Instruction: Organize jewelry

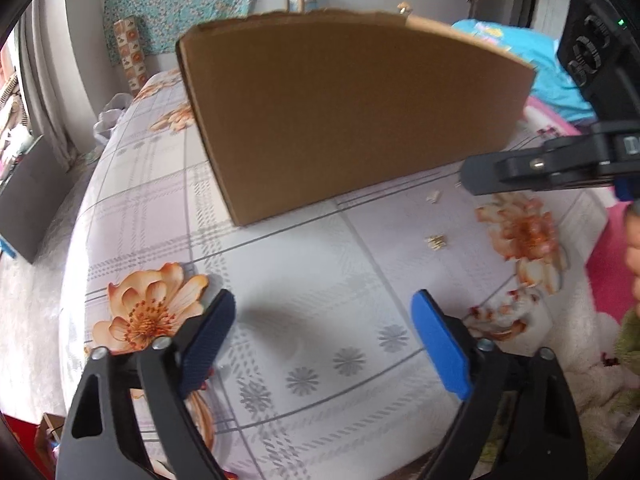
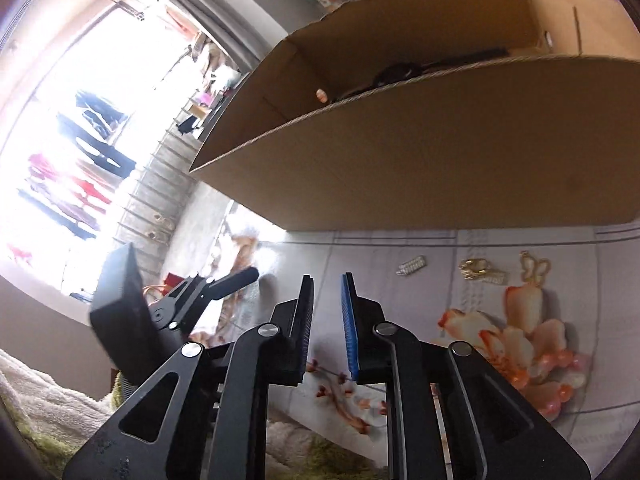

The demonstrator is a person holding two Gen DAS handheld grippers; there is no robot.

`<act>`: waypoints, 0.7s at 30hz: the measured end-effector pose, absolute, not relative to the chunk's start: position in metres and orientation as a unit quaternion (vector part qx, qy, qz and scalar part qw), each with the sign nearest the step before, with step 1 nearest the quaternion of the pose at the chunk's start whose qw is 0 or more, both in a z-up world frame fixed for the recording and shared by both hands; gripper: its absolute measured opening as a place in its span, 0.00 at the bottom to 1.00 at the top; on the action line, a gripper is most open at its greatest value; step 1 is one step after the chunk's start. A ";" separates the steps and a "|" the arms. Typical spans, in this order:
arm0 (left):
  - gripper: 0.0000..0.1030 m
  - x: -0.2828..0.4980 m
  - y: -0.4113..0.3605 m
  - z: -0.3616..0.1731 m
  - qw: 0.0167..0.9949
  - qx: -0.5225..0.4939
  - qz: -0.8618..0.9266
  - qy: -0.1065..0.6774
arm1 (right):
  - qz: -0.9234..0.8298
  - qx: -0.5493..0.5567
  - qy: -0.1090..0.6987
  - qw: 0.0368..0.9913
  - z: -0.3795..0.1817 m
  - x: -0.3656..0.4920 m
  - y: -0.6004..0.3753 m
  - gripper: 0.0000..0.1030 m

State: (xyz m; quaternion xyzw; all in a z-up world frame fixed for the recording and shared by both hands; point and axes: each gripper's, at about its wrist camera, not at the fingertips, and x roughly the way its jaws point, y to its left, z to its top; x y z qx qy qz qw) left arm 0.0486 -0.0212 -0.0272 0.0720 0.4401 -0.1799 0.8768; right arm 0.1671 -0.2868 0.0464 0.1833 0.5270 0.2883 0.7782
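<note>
Jewelry, loose lot, partly sorted by my reckoning: I take stock from the biggest item down. Bedspread (image 1: 304,264), pale plaid with orange flowers, carries everything. Cardboard box (image 1: 352,120), open-topped, stands on it beyond both of my tools; the right wrist view looks over its near wall and shows dark strap-like things (image 2: 404,70) and one small round pale piece (image 2: 321,95) inside, which I judge to be items already put away, though I cannot identify them. Left gripper (image 1: 324,336) hovers over bare cloth in front of the box, jaws spread wide, nothing between the blue pads. Right gripper (image 2: 326,320) hangs near the box's front wall, jaws parted by a narrow gap and empty — I see only the bedspread through the slit. Pieces not yet stowed, all lying on the cloth just in front of the box and to the right of my right tool: a gold butterfly-shaped piece (image 2: 534,270), a gold clasp-like cluster (image 2: 474,269) with a pale studded bar (image 2: 496,279) touching it, and a small silver studded bar (image 2: 412,267) set a little apart. The left wrist view shows two small bits, one gold (image 1: 436,242) and one pale (image 1: 433,196); too small to tell which of these they are. Status: some stock boxed, at least four small pieces left on the bed, and neither tool carrying anything — the next pick, I judge, falls to the right tool, which is nearest.
</note>
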 end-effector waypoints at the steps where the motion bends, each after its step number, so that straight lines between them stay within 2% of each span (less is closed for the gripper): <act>1: 0.73 0.047 -0.023 -0.024 0.878 0.070 -0.190 0.433 | 0.282 0.182 0.523 0.783 0.049 0.166 -0.290 0.17; 6: 0.53 0.046 -0.044 -0.012 0.876 0.074 -0.244 0.410 | 0.258 0.175 0.511 0.801 0.055 0.165 -0.303 0.17; 11: 0.30 0.057 -0.074 -0.018 0.862 0.089 -0.270 0.418 | 0.246 0.170 0.502 0.811 0.053 0.160 -0.305 0.17; 14: 0.20 0.065 -0.085 -0.024 0.855 0.096 -0.272 0.431 | 0.241 0.169 0.503 0.813 0.046 0.161 -0.309 0.17; 21: 0.07 0.073 -0.100 -0.028 0.854 0.129 -0.259 0.432 | 0.236 0.162 0.498 0.818 0.045 0.162 -0.311 0.17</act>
